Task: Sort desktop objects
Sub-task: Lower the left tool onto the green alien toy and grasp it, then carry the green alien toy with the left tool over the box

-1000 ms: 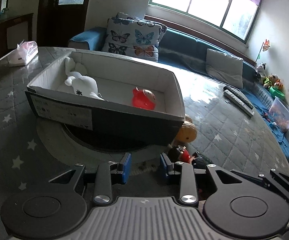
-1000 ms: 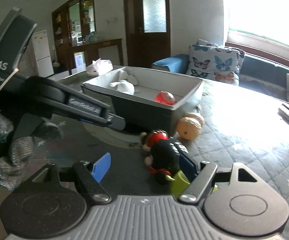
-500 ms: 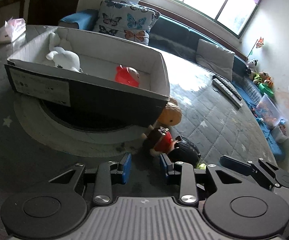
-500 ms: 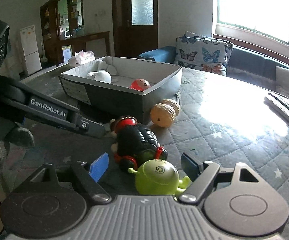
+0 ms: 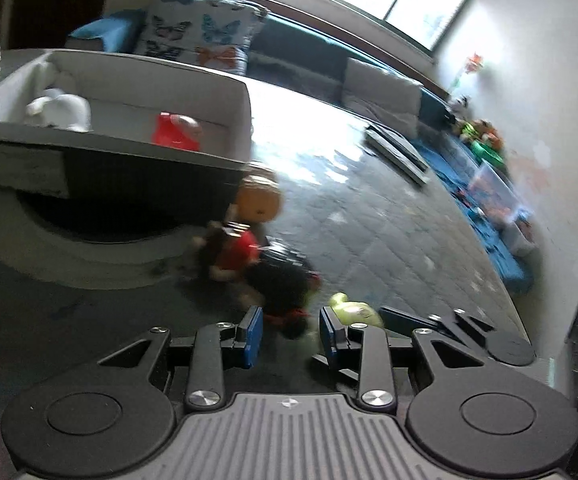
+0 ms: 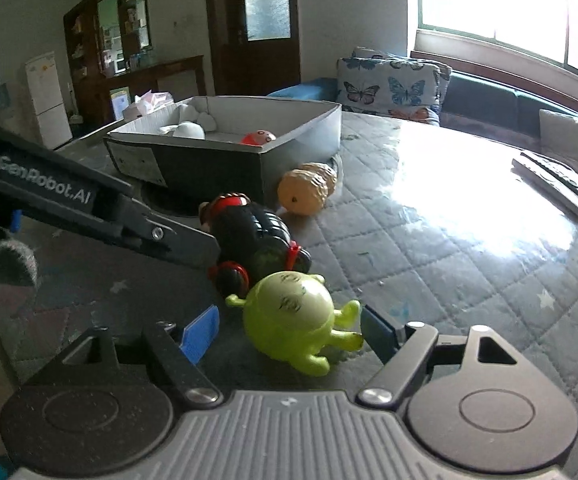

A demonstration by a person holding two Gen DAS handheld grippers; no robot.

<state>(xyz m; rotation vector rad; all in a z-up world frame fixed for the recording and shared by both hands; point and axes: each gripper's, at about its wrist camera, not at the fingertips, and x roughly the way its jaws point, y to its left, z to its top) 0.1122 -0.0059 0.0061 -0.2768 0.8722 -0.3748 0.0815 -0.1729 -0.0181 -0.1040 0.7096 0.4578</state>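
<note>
- The green one-eyed toy [image 6: 293, 316] lies on its side on the quilted grey table cover [image 6: 429, 240], between the spread fingers of the right gripper [image 6: 289, 334]; the blue pad [image 6: 200, 334] on one side stands clear of it, while the dark pad on the other side sits just beside its arm, and contact cannot be told.
- The right gripper is released, wide apart, holding nothing.
- Just beyond the green toy rests a black and red toy [image 6: 249, 236], and past that a tan ridged toy [image 6: 307, 192] near the corner of the cardboard box [image 6: 217, 160].
- The box holds a white figure [image 6: 187, 128] and a red figure [image 6: 259, 137].
- The left gripper [image 5: 291, 336] is also released, with a narrower gap between its blue pads; the black and red toy [image 5: 265, 276] sits just ahead of that gap, untouched.
- The table cover carries star prints and shines with window glare; two remote controls [image 6: 553, 182] lie far to one side.
- The room has a sofa with a butterfly cushion [image 6: 389, 88], a dark wooden door [image 6: 257, 20] and a white fridge [image 6: 51, 100].
- Only the right view shows the door, the fridge and the left gripper's arm lettered "GenRobot.AI" [image 6: 45, 190].
- Only the left view, which is motion-blurred, shows a toy-strewn bench [image 5: 485, 168] along the far wall; there the green toy [image 5: 353, 310] is a small smear.
</note>
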